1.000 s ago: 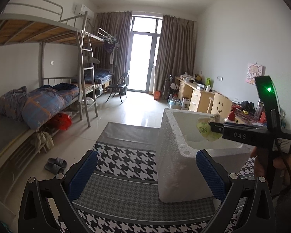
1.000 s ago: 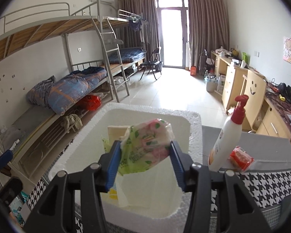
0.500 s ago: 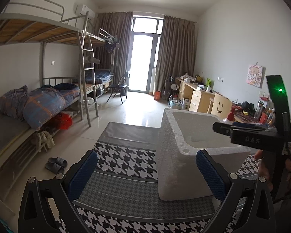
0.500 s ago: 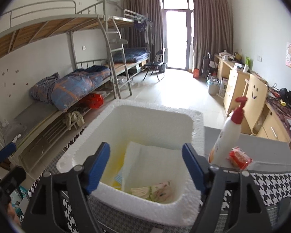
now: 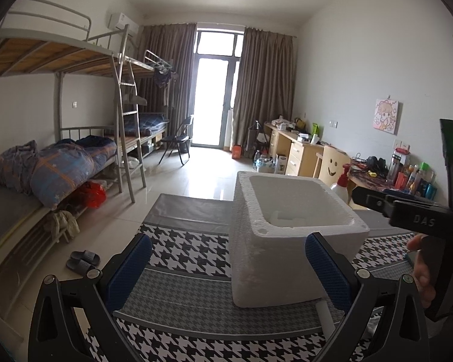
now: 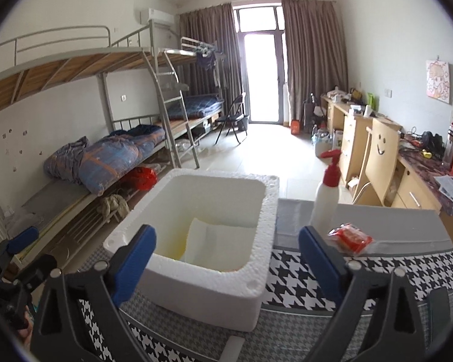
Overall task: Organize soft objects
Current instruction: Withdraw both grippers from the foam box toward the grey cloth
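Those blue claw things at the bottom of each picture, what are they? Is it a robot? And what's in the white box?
No robot: a person holds two grabber tools, one per hand, each with a camera looking out between its blue pads. One picture is from the left gripper, the other from the right gripper. The left one's view shows the right tool at the side with the person's hand on it. Both are open and empty; the right one's jaws have just been opening. On the checked cloth stands a foam box with a folded white sheet inside. Beside it are a pump bottle and a small red packet.
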Tool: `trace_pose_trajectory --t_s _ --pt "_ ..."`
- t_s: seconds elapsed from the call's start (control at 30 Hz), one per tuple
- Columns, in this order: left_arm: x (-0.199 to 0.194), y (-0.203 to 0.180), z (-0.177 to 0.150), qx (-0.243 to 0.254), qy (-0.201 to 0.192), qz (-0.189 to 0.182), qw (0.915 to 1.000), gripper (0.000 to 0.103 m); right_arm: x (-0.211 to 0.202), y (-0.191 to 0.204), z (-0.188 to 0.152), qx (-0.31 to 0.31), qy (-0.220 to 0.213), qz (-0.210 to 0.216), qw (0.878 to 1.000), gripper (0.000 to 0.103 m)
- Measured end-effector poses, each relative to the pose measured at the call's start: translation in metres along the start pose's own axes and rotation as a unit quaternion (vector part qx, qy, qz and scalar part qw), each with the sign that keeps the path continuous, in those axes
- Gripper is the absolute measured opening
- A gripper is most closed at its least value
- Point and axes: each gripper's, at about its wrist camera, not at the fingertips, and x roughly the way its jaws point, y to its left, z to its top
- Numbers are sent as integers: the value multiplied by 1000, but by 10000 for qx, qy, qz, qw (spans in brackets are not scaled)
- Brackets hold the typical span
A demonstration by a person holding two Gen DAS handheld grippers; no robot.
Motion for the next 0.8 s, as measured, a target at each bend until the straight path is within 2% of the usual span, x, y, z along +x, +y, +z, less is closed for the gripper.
trace_pose_trajectory --t_s 0.47,0.8 --pt "-22 -14 0 128 -151 -154 9997 102 -47 0 -14 -54 -407 -26 9992 97" --pt "-32 -26 -4 222 -318 -299 9988 102 -66 -7 -26 -2 -530 -286 9982 97"
